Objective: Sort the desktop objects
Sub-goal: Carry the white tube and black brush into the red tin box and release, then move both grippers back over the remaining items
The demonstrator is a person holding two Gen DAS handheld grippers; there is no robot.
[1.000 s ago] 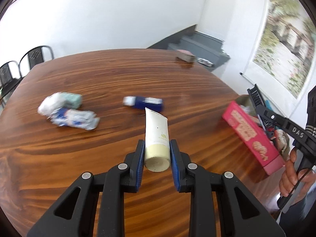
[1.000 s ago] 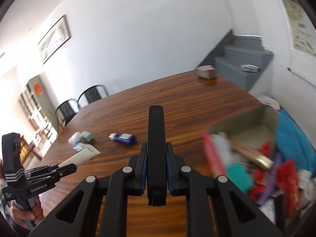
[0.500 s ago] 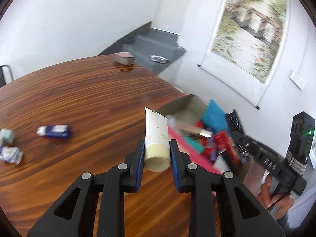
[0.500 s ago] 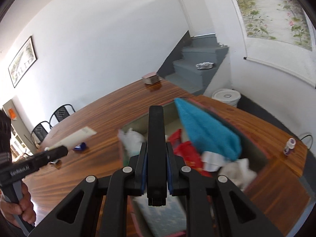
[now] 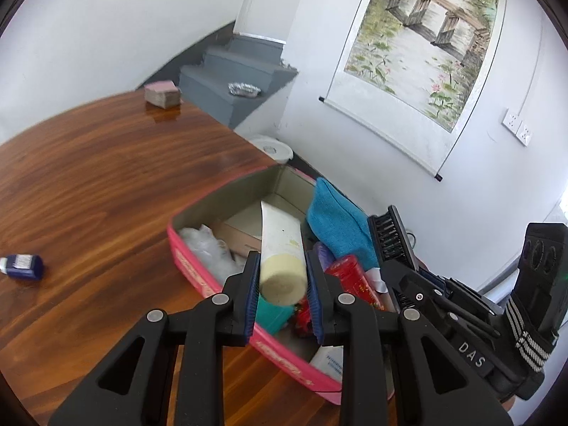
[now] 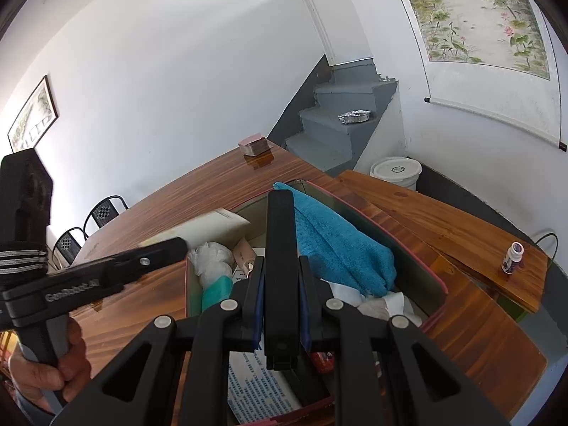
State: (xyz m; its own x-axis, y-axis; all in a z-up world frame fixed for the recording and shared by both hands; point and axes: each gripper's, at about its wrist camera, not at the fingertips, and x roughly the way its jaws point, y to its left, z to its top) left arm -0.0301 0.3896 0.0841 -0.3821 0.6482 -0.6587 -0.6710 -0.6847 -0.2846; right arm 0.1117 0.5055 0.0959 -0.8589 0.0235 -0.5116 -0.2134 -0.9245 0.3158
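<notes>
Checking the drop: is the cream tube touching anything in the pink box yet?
Cannot tell. In the left wrist view the tube sits in the left tongs over the box; its far end overlaps the contents.

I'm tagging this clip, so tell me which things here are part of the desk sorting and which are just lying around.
Part of the job:
- cream tube in the left hand-held gripper
- black comb in the right hand-held gripper
- pink box
- blue bottle

Just lying about:
- foil dish
- white bucket
- wall scroll
</notes>
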